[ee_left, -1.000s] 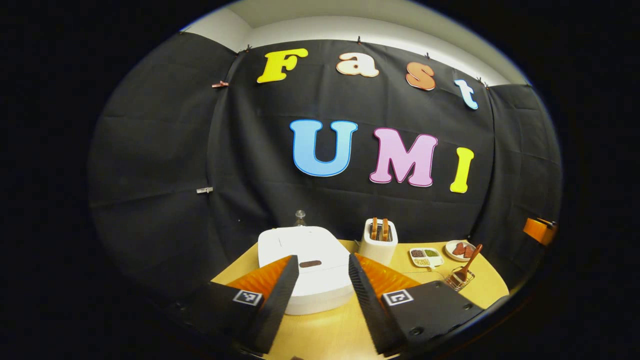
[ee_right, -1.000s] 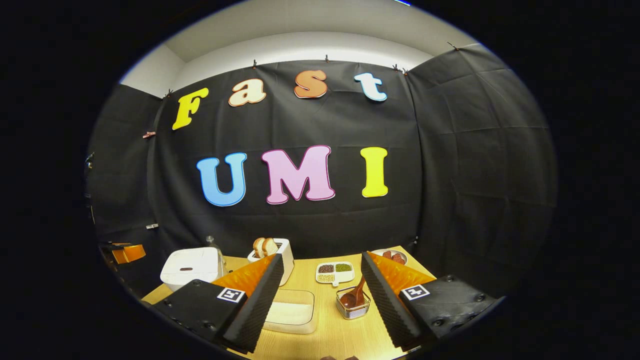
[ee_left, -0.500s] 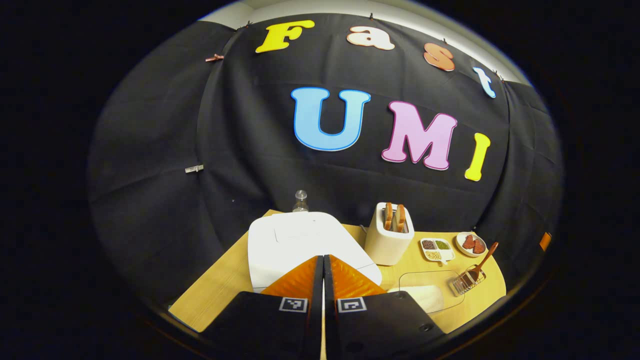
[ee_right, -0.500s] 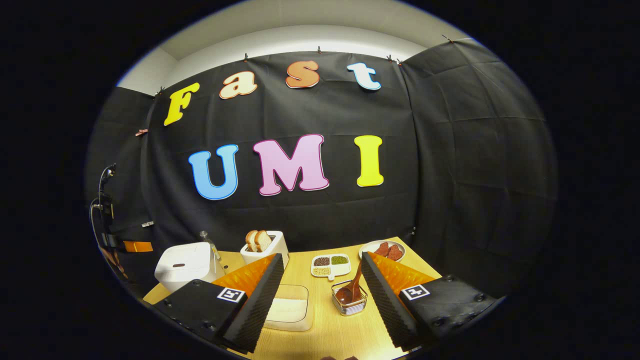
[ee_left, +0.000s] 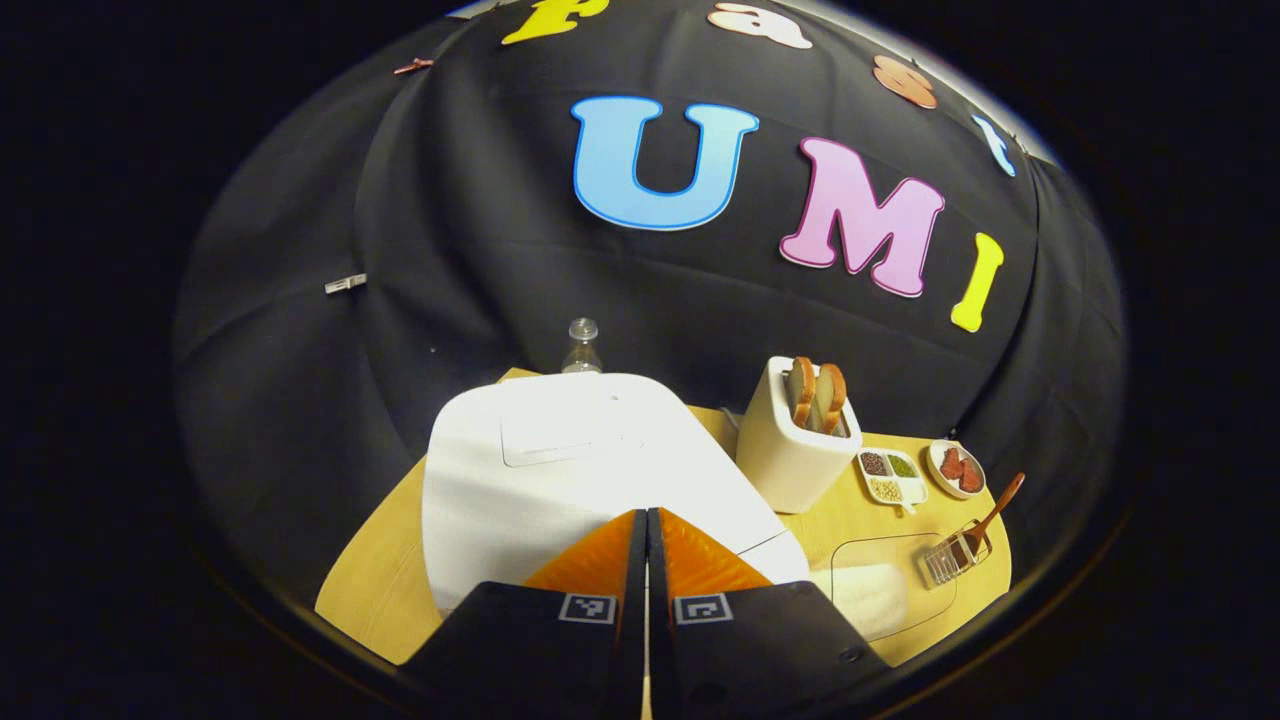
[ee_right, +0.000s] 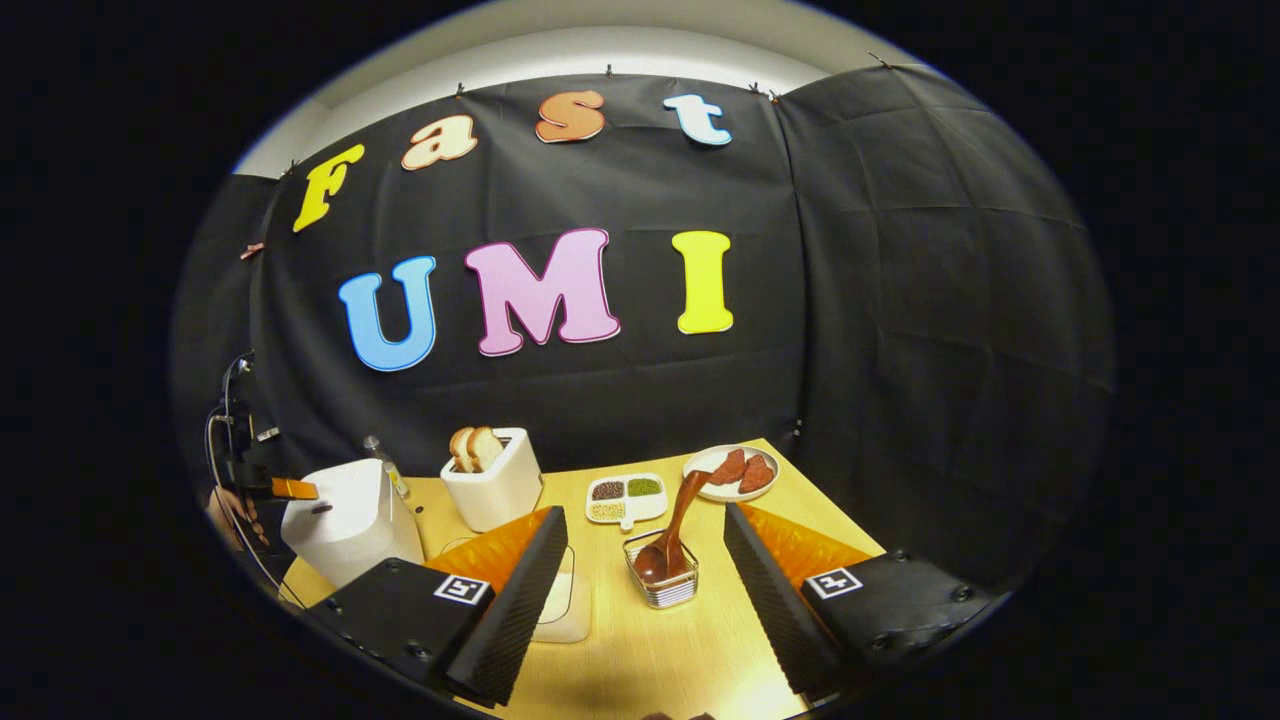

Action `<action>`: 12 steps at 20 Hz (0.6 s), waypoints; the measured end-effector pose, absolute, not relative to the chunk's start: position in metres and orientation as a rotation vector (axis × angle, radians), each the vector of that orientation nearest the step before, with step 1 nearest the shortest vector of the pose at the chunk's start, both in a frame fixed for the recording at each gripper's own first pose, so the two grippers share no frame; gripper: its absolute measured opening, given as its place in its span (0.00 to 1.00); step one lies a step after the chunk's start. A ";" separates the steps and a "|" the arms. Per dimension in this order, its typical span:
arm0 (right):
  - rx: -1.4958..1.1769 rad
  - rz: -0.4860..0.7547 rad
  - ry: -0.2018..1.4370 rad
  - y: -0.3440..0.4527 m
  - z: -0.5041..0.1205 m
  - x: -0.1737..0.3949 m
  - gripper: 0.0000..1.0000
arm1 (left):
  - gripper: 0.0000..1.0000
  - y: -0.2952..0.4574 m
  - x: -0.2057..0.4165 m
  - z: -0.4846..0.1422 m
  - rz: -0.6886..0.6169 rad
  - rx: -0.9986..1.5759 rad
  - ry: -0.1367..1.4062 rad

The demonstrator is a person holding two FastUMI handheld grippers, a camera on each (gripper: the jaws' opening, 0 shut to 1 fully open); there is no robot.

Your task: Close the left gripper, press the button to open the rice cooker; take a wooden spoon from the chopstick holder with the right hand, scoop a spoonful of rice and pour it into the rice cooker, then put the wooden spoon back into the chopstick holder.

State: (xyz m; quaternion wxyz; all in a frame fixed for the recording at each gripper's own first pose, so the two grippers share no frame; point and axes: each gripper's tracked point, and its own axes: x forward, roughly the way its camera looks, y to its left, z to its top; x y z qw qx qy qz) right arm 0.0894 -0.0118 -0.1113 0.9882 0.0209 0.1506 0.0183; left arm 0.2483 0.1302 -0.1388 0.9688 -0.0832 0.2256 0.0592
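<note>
Left gripper (ee_left: 646, 520) closed over unlabelled rice cooker (ee_left: 560, 470); right gripper (ee_right: 645, 530) open before spoon (ee_right: 672, 535).

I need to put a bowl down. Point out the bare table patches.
Bare wood lies in front of the chopstick holder, between the right claw's fingers, and on the table left of the rice cooker. It is crowded along the back: toaster, divided dish, plate.
</note>
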 end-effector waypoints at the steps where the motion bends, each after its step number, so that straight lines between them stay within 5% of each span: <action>1: 0.042 0.033 0.307 -0.014 -0.113 0.090 0.99 | 0.07 0.131 0.249 -0.146 0.128 -0.180 0.468; 12: 0.058 0.048 0.330 -0.021 -0.120 0.097 0.98 | 0.08 0.130 0.246 -0.158 0.165 -0.158 0.483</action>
